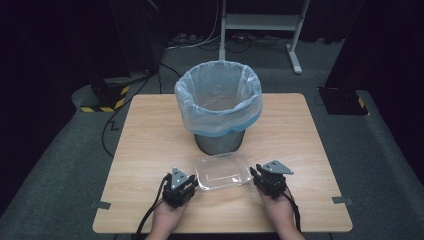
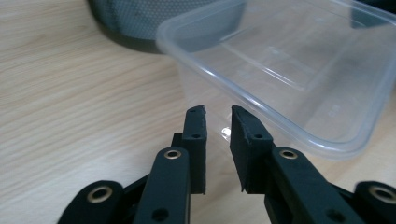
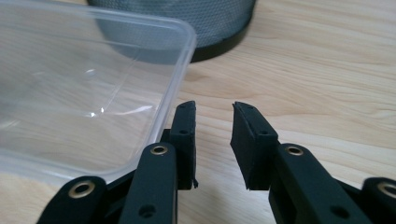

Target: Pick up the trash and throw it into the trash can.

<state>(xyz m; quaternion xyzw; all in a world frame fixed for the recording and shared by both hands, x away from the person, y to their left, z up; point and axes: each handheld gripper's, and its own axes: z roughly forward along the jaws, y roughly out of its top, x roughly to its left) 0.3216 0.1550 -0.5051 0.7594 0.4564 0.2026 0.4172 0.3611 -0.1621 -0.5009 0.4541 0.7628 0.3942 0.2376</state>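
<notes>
It looked like a lab: dark drapes, floor cables (image 1: 200,42) at 12 o'clock, hazard-striped base (image 1: 106,97) at 10 o'clock.

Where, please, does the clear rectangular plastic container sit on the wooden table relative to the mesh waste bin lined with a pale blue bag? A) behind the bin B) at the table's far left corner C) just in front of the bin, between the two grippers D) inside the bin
C: the high view shows the clear rectangular plastic container lying on the wooden table directly before the mesh waste bin, flanked by the left gripper and right gripper.
</notes>
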